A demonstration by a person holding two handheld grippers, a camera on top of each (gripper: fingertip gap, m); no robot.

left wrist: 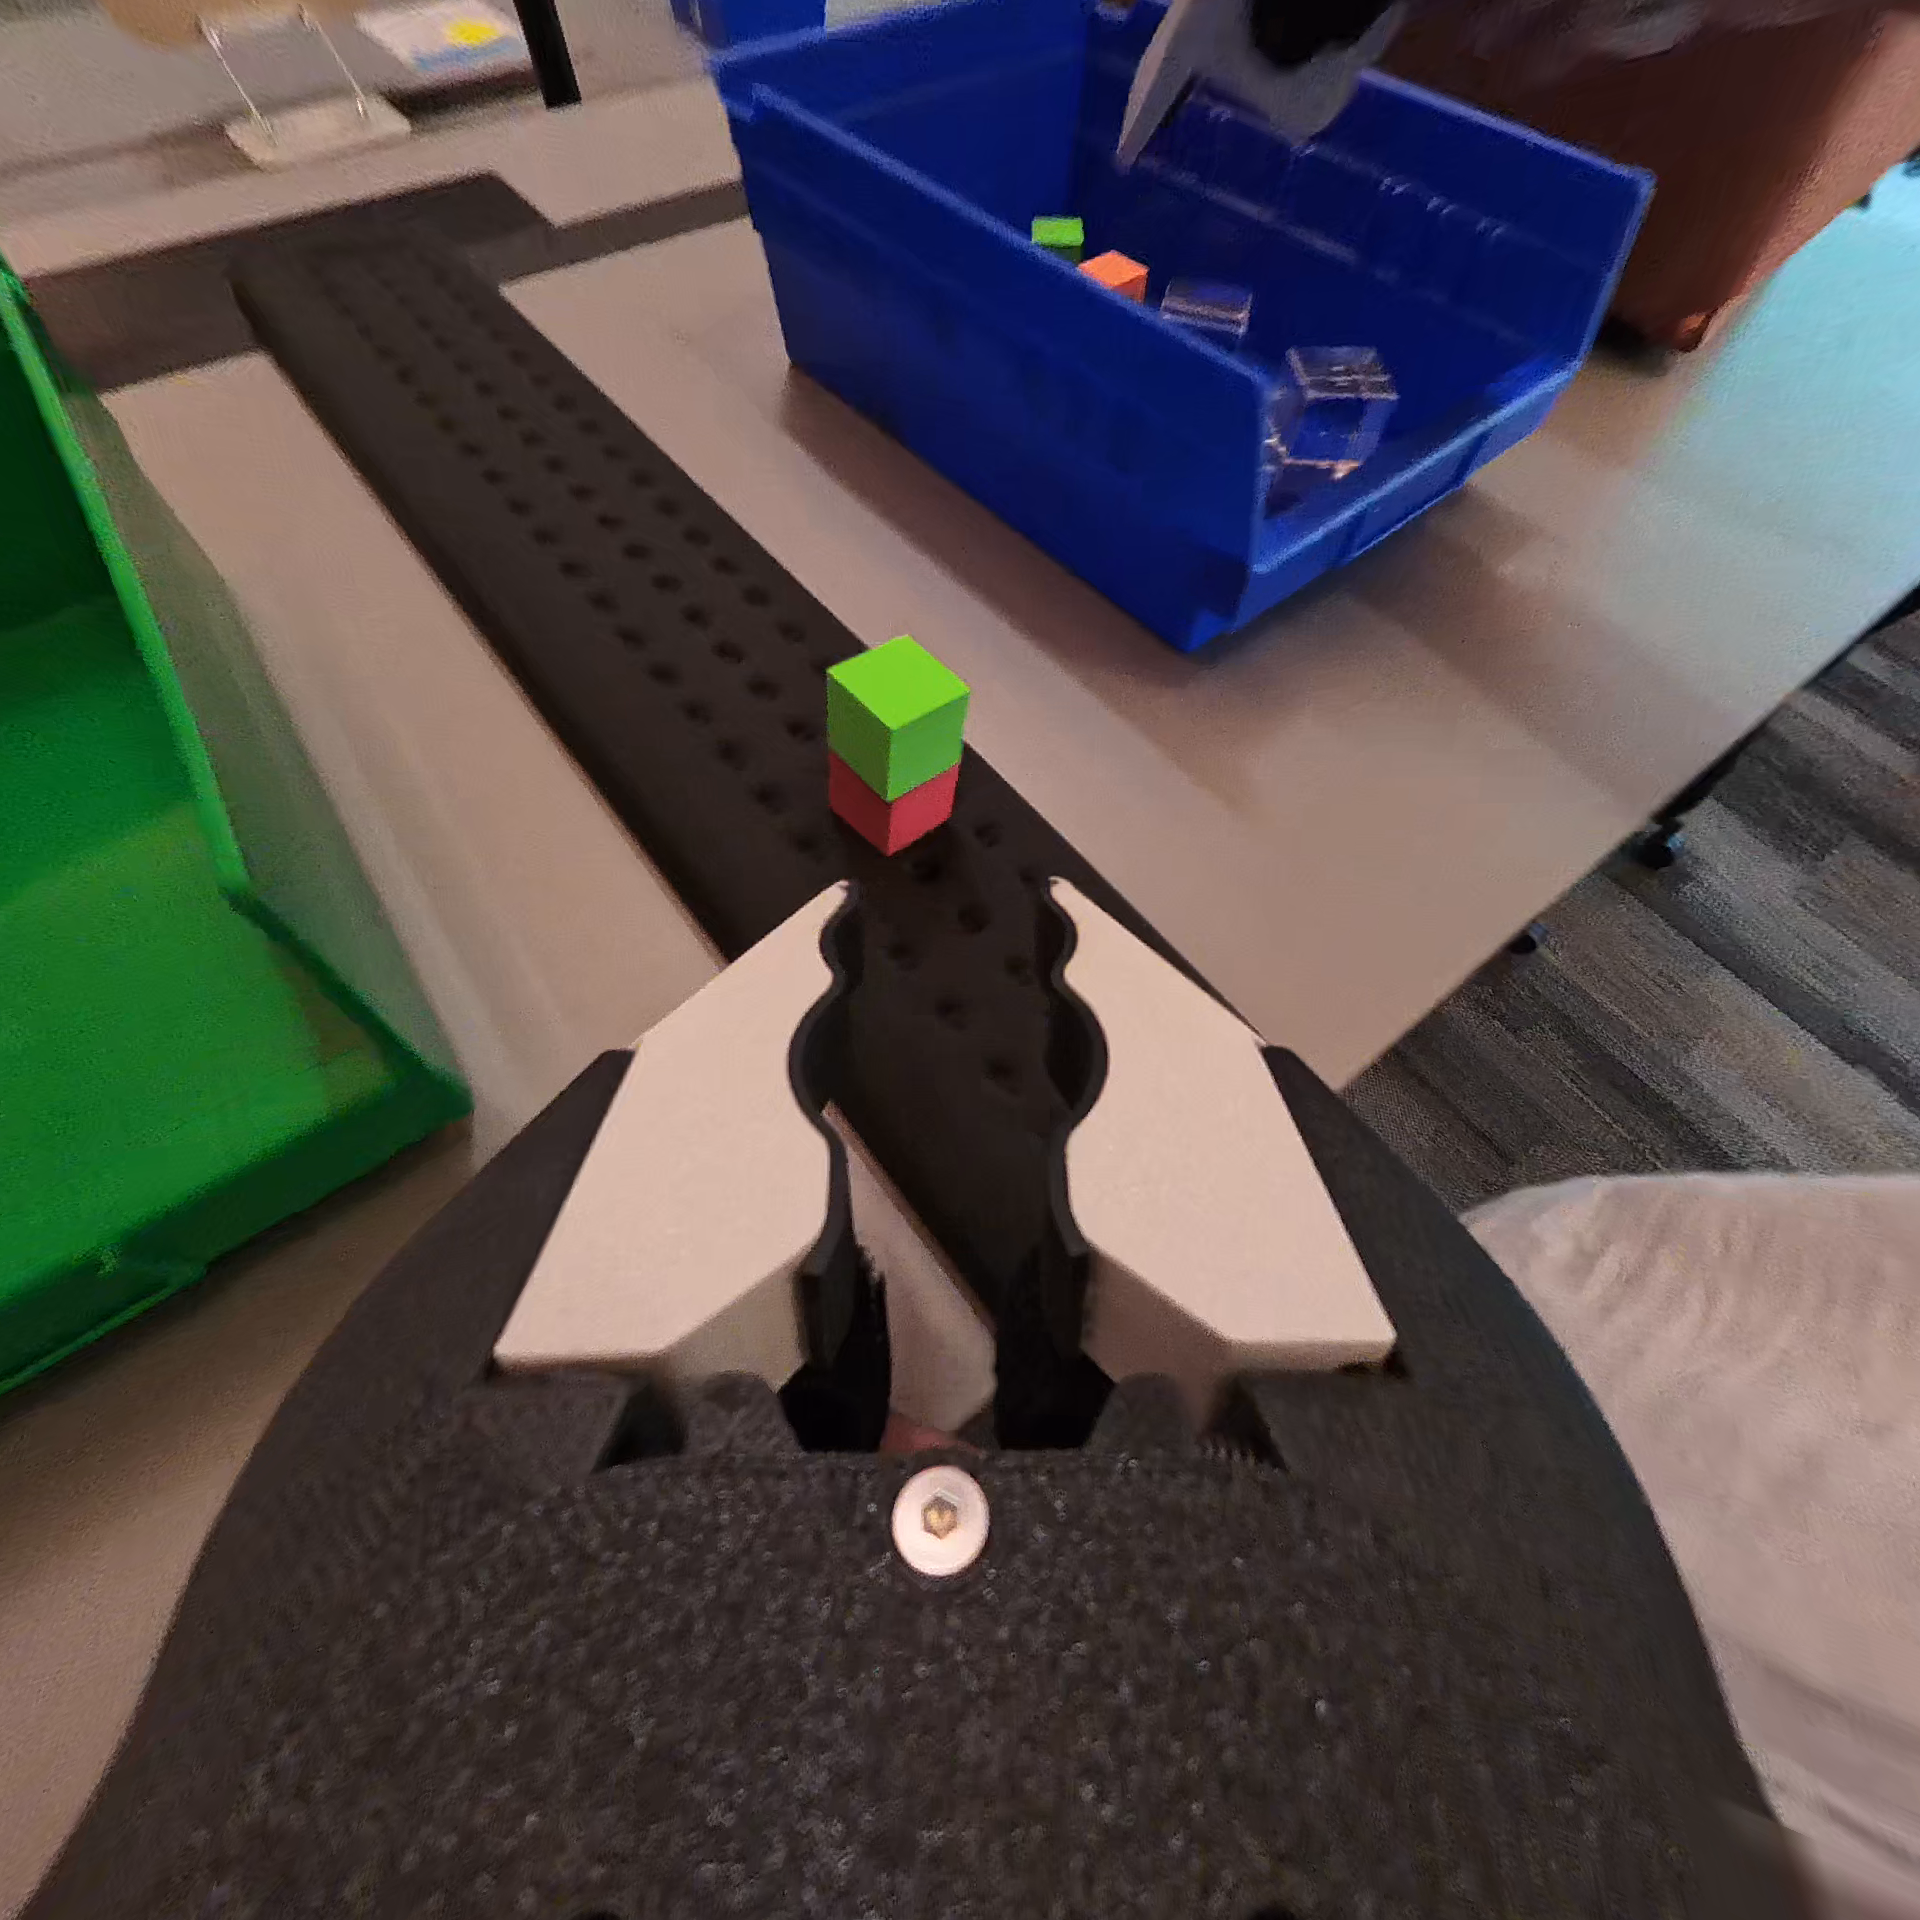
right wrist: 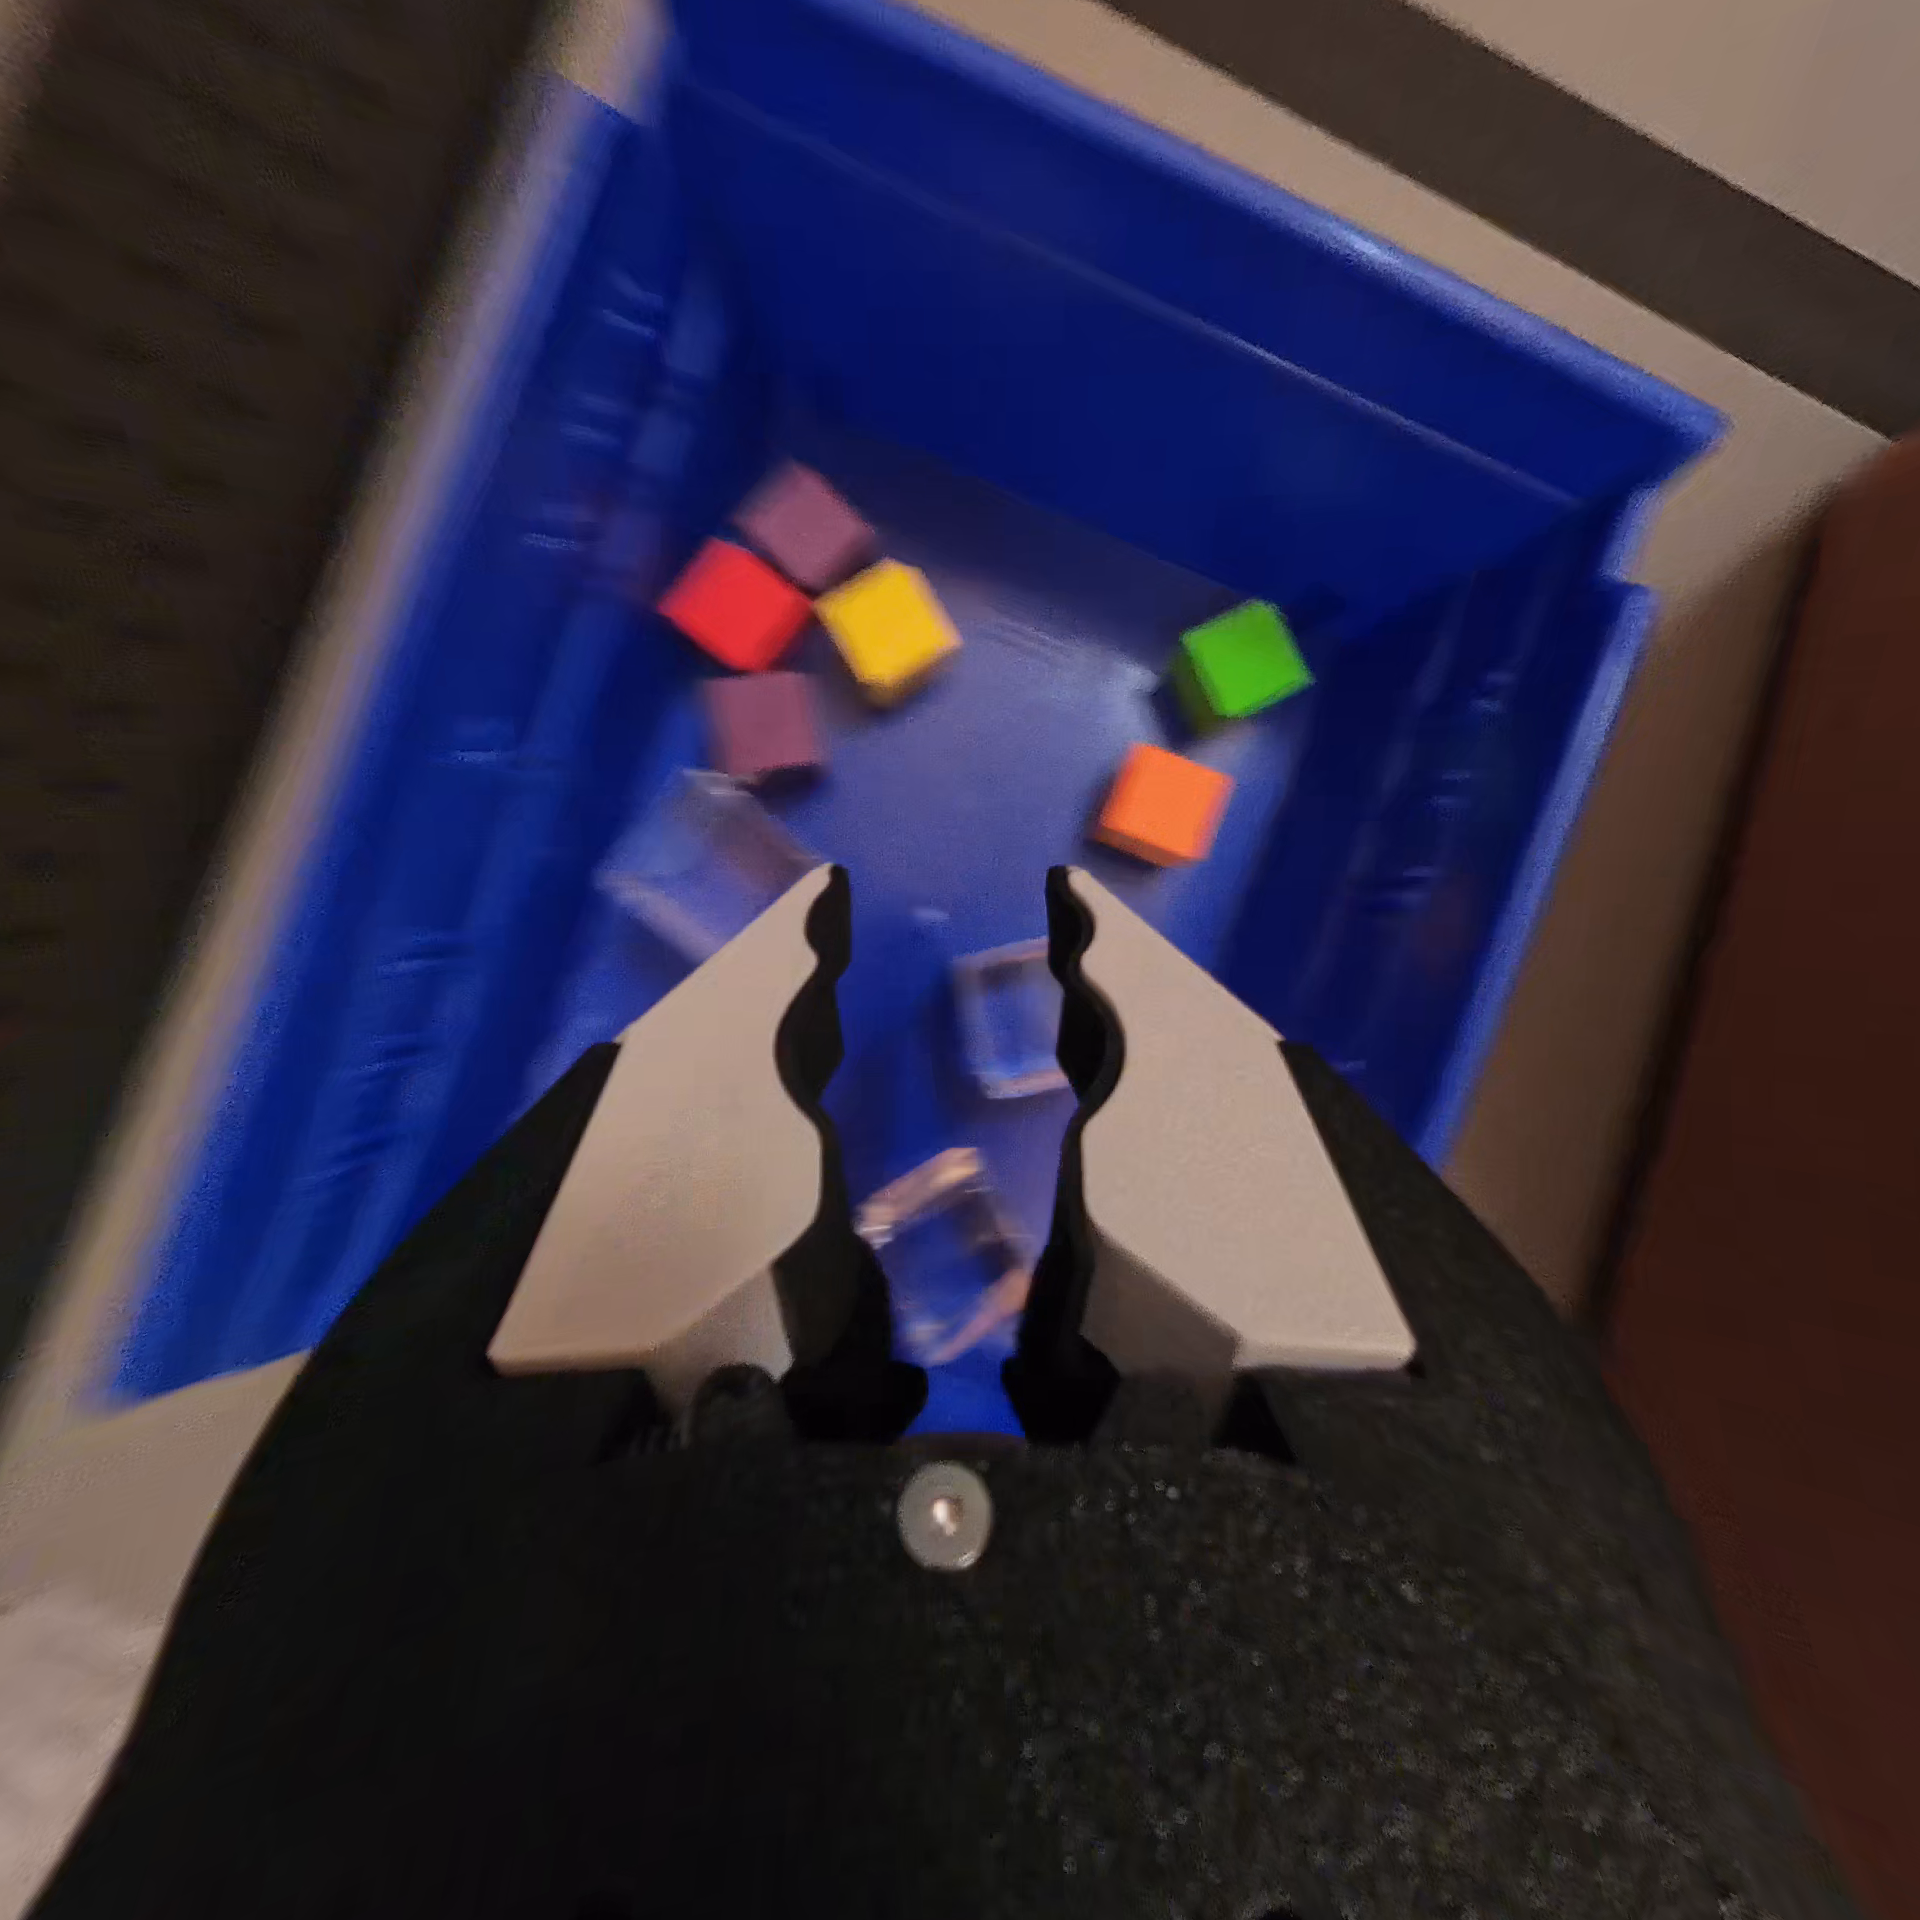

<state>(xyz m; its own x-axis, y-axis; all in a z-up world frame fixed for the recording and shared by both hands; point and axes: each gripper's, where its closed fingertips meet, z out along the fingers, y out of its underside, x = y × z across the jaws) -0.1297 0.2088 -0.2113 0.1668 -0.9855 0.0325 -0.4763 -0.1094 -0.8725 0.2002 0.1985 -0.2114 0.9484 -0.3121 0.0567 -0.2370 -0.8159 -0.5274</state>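
Observation:
A green cube [left wrist: 897, 715] sits stacked on a red cube [left wrist: 891, 808] on a black perforated strip [left wrist: 582, 520]. My left gripper [left wrist: 948, 891] is open and empty, just short of the stack. My right gripper [right wrist: 945, 878] is open and empty above the blue bin [right wrist: 1143, 343]; it also shows in the left wrist view [left wrist: 1236, 73]. On the bin floor lie a red cube [right wrist: 732, 603], a yellow cube [right wrist: 885, 627], two purple cubes [right wrist: 805, 525], a green cube [right wrist: 1238, 660], an orange cube [right wrist: 1162, 800] and clear cubes [right wrist: 1003, 1023].
A green bin [left wrist: 156, 883] stands at the left on the grey table [left wrist: 1195, 790]. The blue bin [left wrist: 1039, 416] stands at the back right. The table edge and carpet floor [left wrist: 1662, 987] are at the right. A brown piece of furniture [right wrist: 1787, 1039] is beside the bin.

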